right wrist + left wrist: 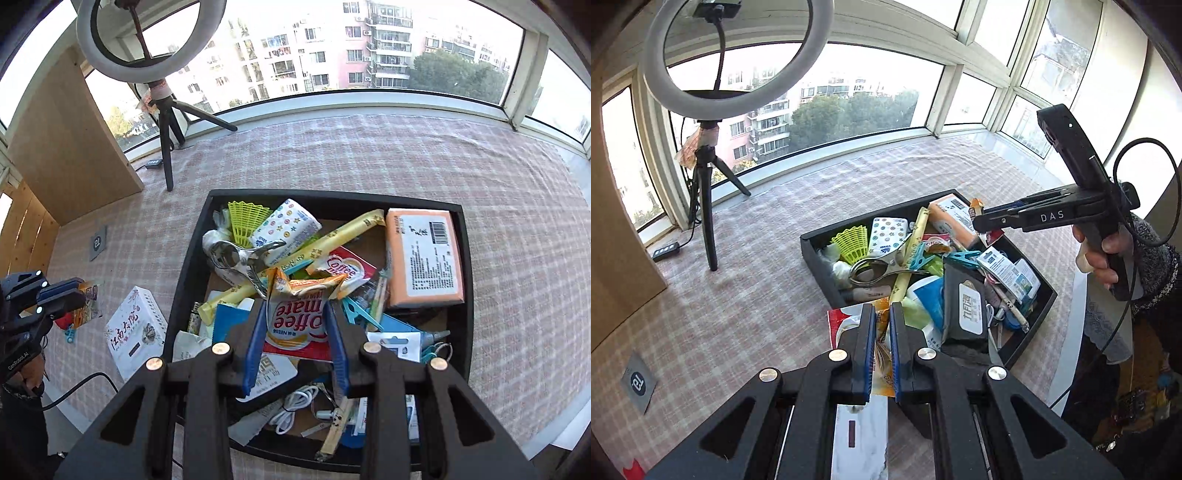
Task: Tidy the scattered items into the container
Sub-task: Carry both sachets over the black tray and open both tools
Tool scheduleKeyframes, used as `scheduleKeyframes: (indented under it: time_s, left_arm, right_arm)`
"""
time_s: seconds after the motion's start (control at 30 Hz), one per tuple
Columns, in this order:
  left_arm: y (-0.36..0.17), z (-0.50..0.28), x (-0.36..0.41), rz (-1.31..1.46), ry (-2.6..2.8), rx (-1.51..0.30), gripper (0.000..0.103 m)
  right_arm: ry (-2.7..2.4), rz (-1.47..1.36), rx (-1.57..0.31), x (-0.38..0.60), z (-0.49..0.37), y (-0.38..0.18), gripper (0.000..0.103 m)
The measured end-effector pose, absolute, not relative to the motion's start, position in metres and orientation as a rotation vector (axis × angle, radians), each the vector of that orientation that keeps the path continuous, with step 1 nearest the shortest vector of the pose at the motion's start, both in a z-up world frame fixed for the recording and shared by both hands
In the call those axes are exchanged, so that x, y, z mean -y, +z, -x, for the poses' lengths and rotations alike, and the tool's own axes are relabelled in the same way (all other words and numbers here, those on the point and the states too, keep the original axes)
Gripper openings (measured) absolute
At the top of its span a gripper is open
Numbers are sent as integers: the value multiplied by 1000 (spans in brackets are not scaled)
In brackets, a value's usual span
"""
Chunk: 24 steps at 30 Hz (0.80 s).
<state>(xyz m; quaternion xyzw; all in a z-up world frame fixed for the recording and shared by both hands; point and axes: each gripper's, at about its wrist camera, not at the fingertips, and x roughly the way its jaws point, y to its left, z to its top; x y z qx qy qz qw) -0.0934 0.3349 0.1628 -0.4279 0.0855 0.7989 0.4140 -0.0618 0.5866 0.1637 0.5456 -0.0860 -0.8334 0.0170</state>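
A black tray [188,258] on the checked cloth holds several items: an orange pack [424,258], a yellow shuttlecock [245,218], a metal clip [240,258]. My right gripper [295,314] is shut on a red and white Coffee-mate sachet [295,317] above the tray; it also shows in the left wrist view [982,221]. My left gripper [882,332] is shut on an orange snack packet [882,354] left of the tray, above a white box [135,332]; it also shows in the right wrist view [79,291].
A ring light on a black tripod [705,206] stands at the far left by the window. A wooden board [70,147] leans at the left. A grey tag [639,382] lies on the cloth. A small blue item [70,336] lies beside the white box.
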Motion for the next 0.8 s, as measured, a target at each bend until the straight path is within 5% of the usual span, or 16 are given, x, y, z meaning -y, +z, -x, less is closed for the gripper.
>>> scheduleKeyframes:
  time_s: [0.17, 0.23, 0.33, 0.8]
  left_arm:
    - [169, 91, -396, 1024, 1947, -270, 7]
    - [171, 93, -413, 1007, 1957, -277, 9]
    - [167, 104, -425, 1052, 1973, -258, 51]
    - [172, 102, -332, 1088, 2150, -182, 47]
  right_arm:
    - [-2658, -1754, 364, -633, 30, 151, 33]
    - [-2685, -1753, 400, -645, 24, 150, 51]
    - [-2730, -1734, 423, -653, 17, 154, 60]
    - [-2570, -1612, 238, -576, 55, 160, 61]
